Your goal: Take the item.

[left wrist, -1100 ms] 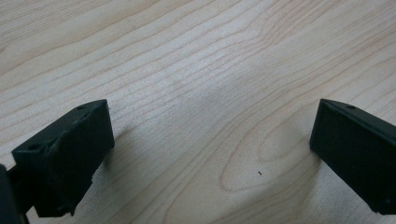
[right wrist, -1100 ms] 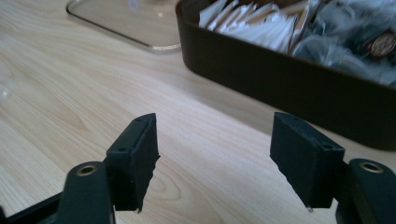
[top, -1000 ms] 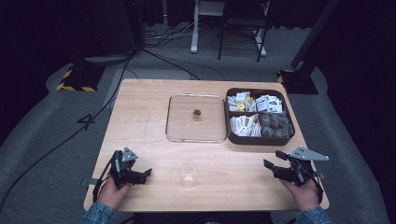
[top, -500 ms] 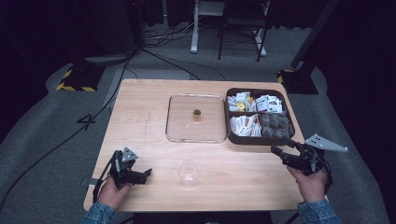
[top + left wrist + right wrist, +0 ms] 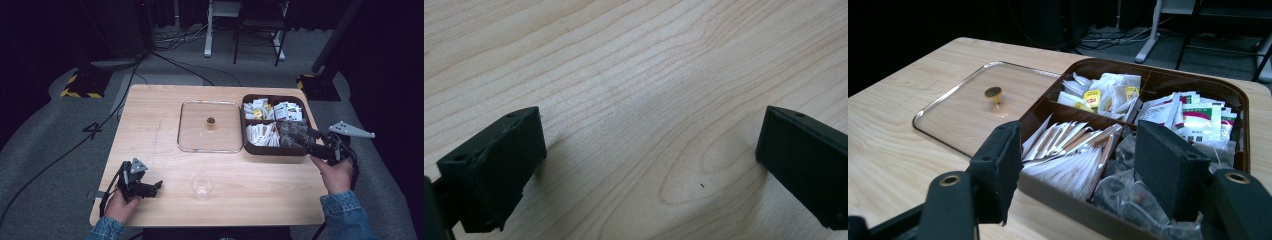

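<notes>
The brown compartment tray (image 5: pixel 250 146) sits at the right side of the table (image 5: pixel 150 125), and we hold the right claw (image 5: pixel 314 141) just at its near right corner, raised off the tabletop and pointing toward the tray. In the right gripper view we see this claw (image 5: pixel 1078 165) with its jaws standing apart and nothing pinched between them; they frame the near compartments. The near-left compartment holds a row of white sachets (image 5: pixel 1068 150), the near-right one crinkled clear-wrapped packets (image 5: pixel 1128 192). The far-left compartment carries tea bags with yellow tags (image 5: pixel 1098 95), the far-right one white packets with red and green print (image 5: pixel 1193 117).

Just left of the tray, touching or nearly touching its wall, lies the clear lid (image 5: pixel 190 125) flat on the table, its small brass knob (image 5: pixel 211 121) pointing up.

A clear plastic cup (image 5: pixel 201 185) stands upright near the front edge, well apart from the tray.

We rest the left claw (image 5: pixel 156 186) low at the front left of the table, aimed toward the cup. In the left gripper view this claw (image 5: pixel 649 165) has its jaws spread wide over bare wood, holding nothing
</notes>
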